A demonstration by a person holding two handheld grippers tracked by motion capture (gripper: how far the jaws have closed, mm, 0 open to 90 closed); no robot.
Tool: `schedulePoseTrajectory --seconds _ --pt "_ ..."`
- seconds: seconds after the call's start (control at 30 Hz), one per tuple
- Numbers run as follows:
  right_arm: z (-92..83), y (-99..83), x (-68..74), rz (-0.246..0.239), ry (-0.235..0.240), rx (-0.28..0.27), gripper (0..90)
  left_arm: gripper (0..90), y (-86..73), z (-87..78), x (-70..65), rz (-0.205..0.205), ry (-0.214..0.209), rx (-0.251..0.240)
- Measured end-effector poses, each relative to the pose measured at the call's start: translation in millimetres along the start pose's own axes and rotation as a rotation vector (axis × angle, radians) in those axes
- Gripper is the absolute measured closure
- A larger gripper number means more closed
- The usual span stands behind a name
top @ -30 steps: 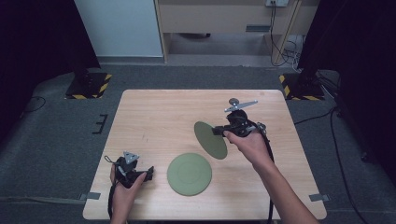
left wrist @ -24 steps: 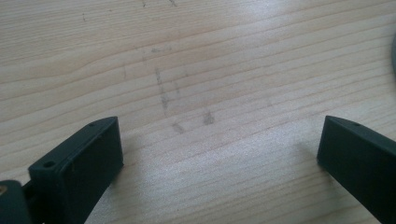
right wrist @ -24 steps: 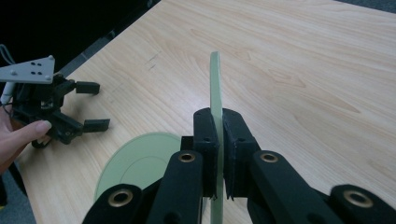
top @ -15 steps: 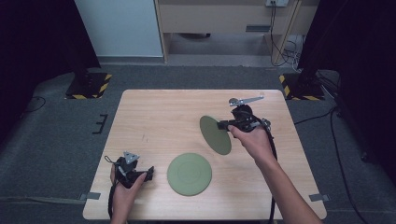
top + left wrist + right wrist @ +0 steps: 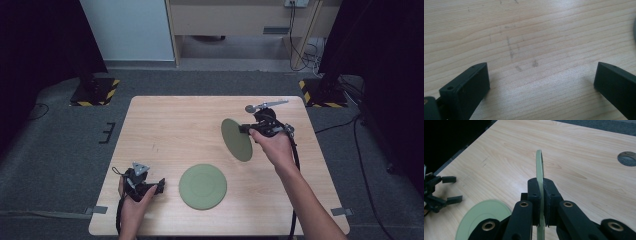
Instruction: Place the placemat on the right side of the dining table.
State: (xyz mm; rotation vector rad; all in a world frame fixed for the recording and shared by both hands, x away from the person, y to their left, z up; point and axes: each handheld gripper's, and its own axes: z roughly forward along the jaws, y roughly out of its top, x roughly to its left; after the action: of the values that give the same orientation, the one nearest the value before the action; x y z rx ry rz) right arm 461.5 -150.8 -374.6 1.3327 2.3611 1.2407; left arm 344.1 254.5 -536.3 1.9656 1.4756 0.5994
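**Thin plate held on edge above the table**

At the left, the left gripper (image 5: 159, 185) rests on the table (image 5: 165, 125), its jaws spread wide around nothing. Just to its right a green plate (image 5: 202, 186) lies flat. Further right, the right gripper (image 5: 246, 129) is clenched on the rim of a second green plate (image 5: 236, 139), carried on edge in the air. With so narrow a bite, the plate could pivot or slip out and drop, perhaps onto the flat one.

Count: two grippers, two green plates, one table.

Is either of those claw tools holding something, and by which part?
The right gripper clamps a green plate by its rim, lifted on edge. The left gripper is open, holding nothing.
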Motion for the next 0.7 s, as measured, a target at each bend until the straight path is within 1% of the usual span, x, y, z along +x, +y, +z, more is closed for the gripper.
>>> schedulePoseTrajectory --seconds 0.27,0.7 --pt "1.1 0.2 -13.5 0.030 -0.034 -0.010 86.0 0.0 0.1 0.1 -0.6 -0.001 0.000 0.000" --pt "0.3 -3.5 -28.3 0.048 -0.095 -0.014 86.0 0.0 0.1 0.1 -0.6 -0.001 0.001 0.000"
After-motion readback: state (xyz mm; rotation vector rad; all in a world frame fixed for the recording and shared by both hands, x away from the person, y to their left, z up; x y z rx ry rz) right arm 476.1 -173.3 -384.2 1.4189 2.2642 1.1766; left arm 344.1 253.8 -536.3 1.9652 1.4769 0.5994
